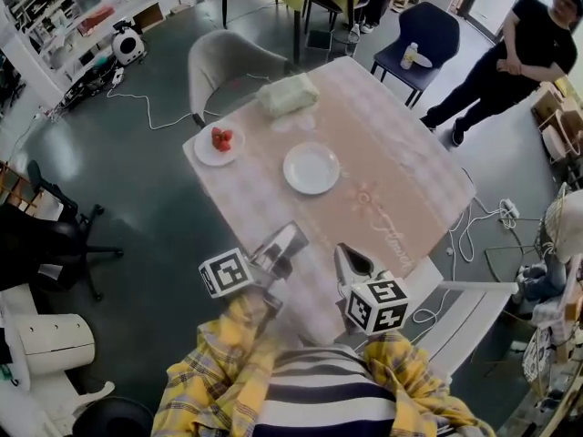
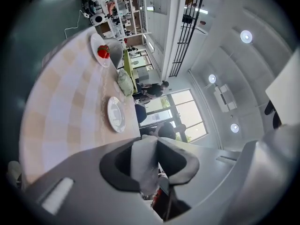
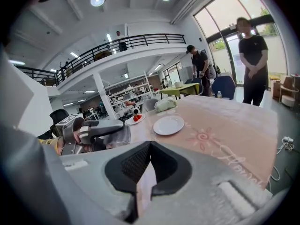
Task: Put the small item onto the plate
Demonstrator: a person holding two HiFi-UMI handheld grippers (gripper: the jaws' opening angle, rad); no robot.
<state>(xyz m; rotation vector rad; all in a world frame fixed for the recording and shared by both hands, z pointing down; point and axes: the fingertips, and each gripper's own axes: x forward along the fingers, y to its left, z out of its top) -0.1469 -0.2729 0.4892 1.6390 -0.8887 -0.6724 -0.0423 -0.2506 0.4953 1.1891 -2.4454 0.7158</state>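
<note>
Small red fruits [image 1: 221,138] lie on a small white plate [image 1: 206,151] at the table's far left corner. An empty white plate [image 1: 311,168] sits mid-table; it also shows in the left gripper view [image 2: 115,114] and the right gripper view [image 3: 169,124]. My left gripper [image 1: 282,242] hovers over the near table edge, well short of both plates. Its jaws [image 2: 146,142] stand a narrow gap apart with nothing gripped. Beside it my right gripper [image 1: 351,260] is shut and empty [image 3: 150,144]. The fruits [image 2: 103,51] lie far ahead of the left jaws.
A pale green bag [image 1: 288,94] lies at the table's far edge. A grey chair [image 1: 228,66] and a dark blue chair [image 1: 421,36] stand beyond the table. A person in black [image 1: 519,48] stands at the far right. Cables trail on the floor [image 1: 146,107].
</note>
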